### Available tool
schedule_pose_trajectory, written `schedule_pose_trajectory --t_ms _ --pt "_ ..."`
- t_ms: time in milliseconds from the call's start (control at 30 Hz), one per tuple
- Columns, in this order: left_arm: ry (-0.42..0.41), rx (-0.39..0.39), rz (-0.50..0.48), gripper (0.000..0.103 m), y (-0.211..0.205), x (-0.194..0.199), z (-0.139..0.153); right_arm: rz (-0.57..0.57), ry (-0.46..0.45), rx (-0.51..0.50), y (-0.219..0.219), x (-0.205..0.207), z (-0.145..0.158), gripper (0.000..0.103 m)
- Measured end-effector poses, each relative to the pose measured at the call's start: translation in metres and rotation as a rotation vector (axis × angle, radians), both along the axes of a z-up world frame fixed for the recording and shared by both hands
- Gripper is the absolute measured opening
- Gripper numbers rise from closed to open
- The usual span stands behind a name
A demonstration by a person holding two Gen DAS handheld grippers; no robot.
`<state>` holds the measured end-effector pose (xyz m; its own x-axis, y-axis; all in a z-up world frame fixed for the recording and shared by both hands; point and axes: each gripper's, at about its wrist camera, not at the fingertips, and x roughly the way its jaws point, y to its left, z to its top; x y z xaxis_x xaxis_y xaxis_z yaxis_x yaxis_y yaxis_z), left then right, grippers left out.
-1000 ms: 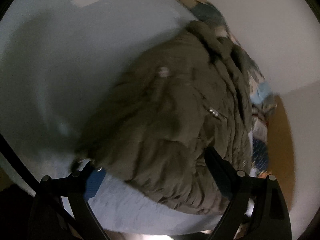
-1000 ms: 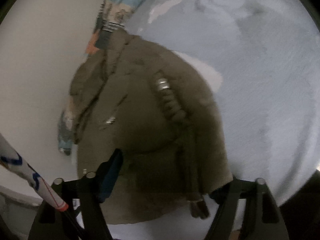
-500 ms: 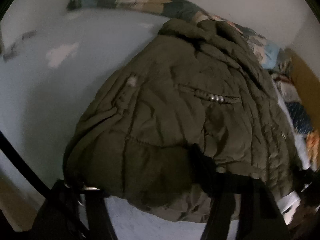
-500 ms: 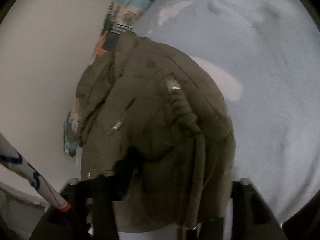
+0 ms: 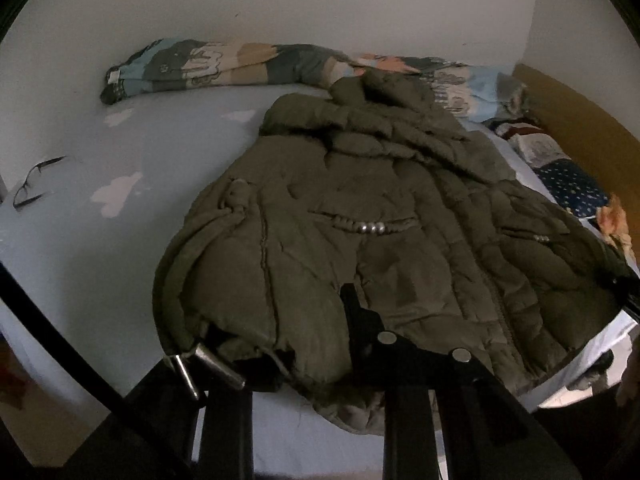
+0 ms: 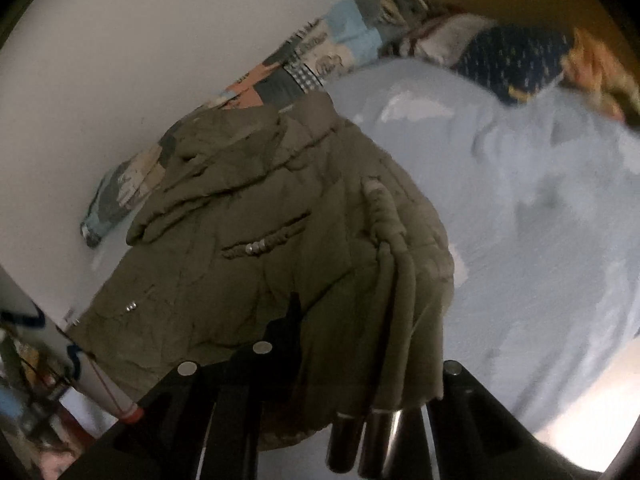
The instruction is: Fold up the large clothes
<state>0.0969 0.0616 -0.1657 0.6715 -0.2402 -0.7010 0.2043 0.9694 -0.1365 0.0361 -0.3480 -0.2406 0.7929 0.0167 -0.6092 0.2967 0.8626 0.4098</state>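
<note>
An olive puffer jacket (image 5: 360, 216) lies spread on a pale blue bed sheet (image 5: 168, 152), its hood toward the wall. The jaws of my left gripper (image 5: 280, 324) are closing, and the jacket's bottom hem is bunched and pinched between them. A drawstring with metal tips (image 5: 208, 360) hangs by the left finger. In the right wrist view the jacket (image 6: 248, 248) shows its other hem corner. My right gripper (image 6: 372, 336) is closing on that corner, with cloth and drawstring ends (image 6: 360, 436) draped over the fingers. Cloth partly hides both grippers' fingertips.
A patchwork quilt (image 5: 224, 64) is rolled along the white wall. Glasses (image 5: 34, 184) lie on the sheet at far left. Pillows (image 5: 568, 184) and a wooden headboard (image 5: 580, 120) are at the right. A white pole with blue and red marks (image 6: 96, 384) stands beside the bed.
Both grippers went from open around the hem to closed on it. Both rose and rolled, so the hem corners lifted off the sheet and more of the bed came into view.
</note>
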Motion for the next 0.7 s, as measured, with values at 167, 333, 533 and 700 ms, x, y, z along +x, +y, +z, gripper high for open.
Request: schedule_pose_trajectory --t_ms 167,333,533,700 --pt "0.07 0.015 0.037 0.031 0.008 0.004 -0.017 -0.009 -0.011 0.033 -0.006 -0.032 0.004 0.015" --pt "0.133 0.058 0.068 0.059 0.009 0.014 -0.036 -0.024 0.018 0.18 -0.025 -0.025 -0.017 0.019" --pt "0.172 0.064 0.097 0.075 0.02 0.017 -0.047 -0.045 0.065 0.24 -0.034 -0.021 -0.028 0.034" --pt "0.183 0.02 0.093 0.061 0.028 0.012 -0.053 -0.097 0.094 0.362 -0.047 -0.027 -0.046 0.048"
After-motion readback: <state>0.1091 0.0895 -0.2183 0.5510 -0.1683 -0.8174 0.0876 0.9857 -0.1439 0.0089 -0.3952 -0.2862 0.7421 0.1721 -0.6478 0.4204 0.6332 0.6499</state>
